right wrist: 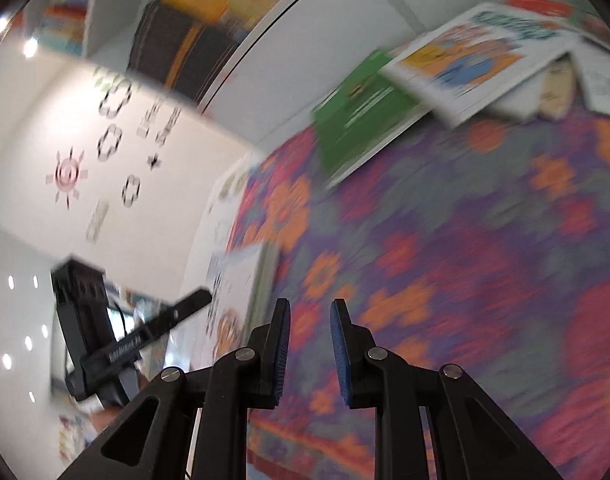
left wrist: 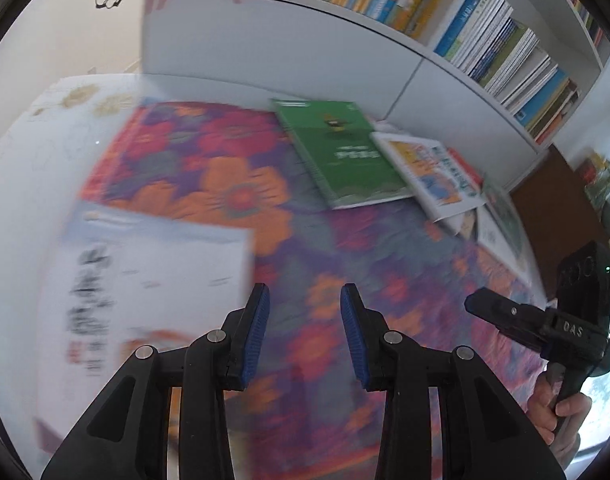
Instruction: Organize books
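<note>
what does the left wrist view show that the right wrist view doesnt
Only the left wrist view: the right gripper with the hand holding it, and sharp rows of upright shelf books.
Only the right wrist view: the left gripper and the wall decals.
Both: the green book, the white book and the flowered cloth.

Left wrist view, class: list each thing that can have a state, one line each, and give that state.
Left tongs: open, nothing between them.
Right tongs: empty, opening unclear from here.
Green book: closed, lying flat on the floral cloth.
Yellow-and-blue book: closed, overlapping the green book's edge.
White book: lying flat, blurred.
Shelf books: standing, leaning.
</note>
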The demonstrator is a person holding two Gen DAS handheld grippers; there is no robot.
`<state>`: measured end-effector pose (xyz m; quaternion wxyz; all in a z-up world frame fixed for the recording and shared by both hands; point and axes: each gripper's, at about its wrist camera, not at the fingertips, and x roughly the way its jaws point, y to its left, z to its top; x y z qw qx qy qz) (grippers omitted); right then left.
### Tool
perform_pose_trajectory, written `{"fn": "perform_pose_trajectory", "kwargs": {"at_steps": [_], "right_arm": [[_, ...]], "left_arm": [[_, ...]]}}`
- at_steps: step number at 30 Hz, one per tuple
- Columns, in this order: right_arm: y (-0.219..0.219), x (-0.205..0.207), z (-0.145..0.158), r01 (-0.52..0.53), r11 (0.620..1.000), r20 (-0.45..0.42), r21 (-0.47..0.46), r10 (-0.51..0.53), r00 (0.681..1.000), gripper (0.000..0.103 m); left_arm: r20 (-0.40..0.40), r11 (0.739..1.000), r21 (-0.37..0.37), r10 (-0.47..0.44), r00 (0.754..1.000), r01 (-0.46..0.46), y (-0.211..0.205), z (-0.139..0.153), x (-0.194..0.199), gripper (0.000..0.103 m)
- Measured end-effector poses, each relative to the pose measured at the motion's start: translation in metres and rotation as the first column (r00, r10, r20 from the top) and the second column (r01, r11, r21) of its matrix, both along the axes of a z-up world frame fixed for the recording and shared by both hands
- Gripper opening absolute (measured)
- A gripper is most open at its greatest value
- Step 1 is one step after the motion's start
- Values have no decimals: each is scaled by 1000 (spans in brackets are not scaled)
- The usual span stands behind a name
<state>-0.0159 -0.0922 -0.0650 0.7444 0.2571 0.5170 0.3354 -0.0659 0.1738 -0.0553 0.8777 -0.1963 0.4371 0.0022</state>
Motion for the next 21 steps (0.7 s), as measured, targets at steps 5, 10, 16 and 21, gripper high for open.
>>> {"fn": "perform_pose_trajectory", "kwargs": {"at_steps": [5, 10, 16, 21], "right_arm": [[-63, 48, -19, 187, 978, -111, 90, -177, 978, 24], [-68, 80, -41, 290, 948, -179, 130, -265, 947, 24], [-50, 99, -67, 432, 883, -256, 183, -382, 888, 24], [-47, 101, -79, 542, 807, -264, 234, -484, 834, 24]], "left_arm": [[-9, 999, 33, 24, 1000, -24, -60, -23, 39, 36], [-9, 998, 61, 34, 999, -34, -96, -56, 56, 36], [38, 993, 111, 47, 998, -51, -92, -65, 51, 36], [79, 997, 61, 41, 996, -46, -81, -71, 48, 36]]}}
